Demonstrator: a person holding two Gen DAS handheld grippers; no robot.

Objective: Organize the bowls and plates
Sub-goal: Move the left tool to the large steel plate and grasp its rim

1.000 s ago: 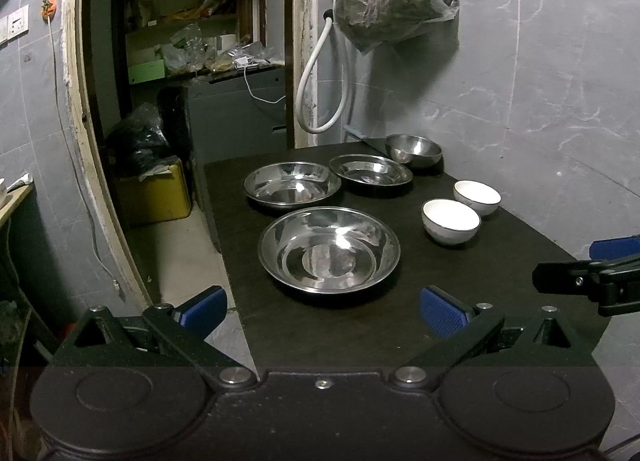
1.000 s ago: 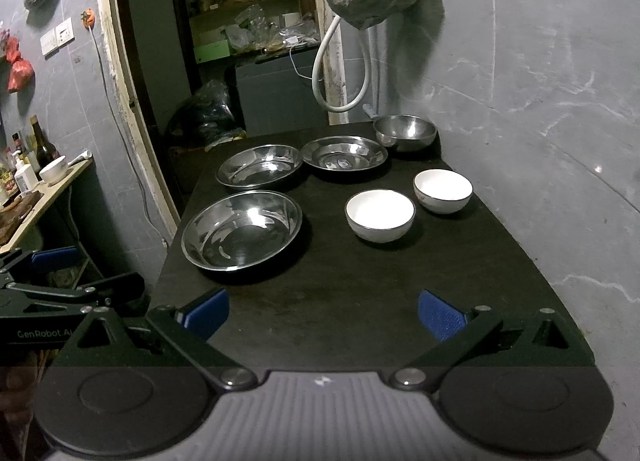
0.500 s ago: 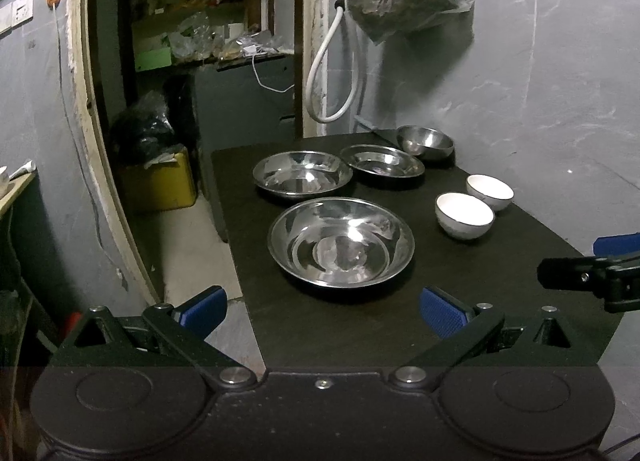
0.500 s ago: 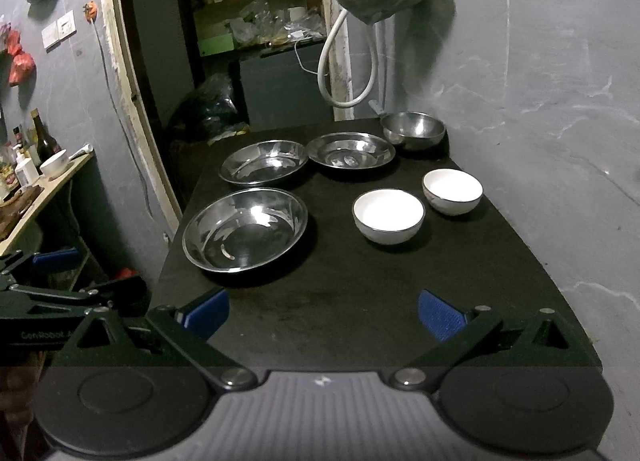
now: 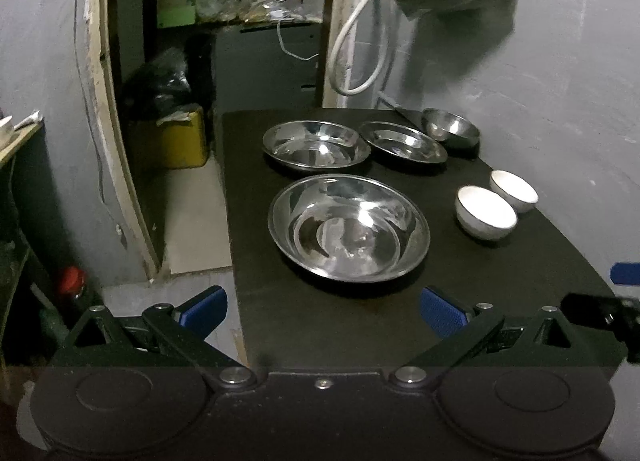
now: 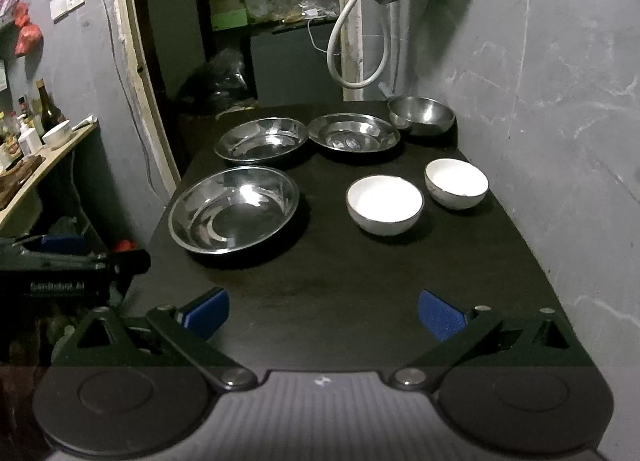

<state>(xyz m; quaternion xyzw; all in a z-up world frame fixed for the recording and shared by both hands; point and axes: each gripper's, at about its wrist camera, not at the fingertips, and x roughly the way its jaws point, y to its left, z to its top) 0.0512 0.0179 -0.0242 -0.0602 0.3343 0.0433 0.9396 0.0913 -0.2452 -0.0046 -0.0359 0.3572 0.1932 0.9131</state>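
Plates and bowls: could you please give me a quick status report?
Both hand-held grippers open, empty. Large round steel plate and near white ceramic bowl untouched on black table. Nothing in the way.

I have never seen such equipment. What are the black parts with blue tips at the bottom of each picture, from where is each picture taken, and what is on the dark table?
These are two hand-held grippers, no robot arm. Each carries a wide-angle camera looking forward along its two blue-padded fingers. One picture comes from the left gripper, the other from the right gripper. Both are open and hold nothing. On the black table lie a large steel dish nearest, two steel plates behind it, a small steel bowl in the far corner, and two white bowls side by side. Nothing is stacked yet.
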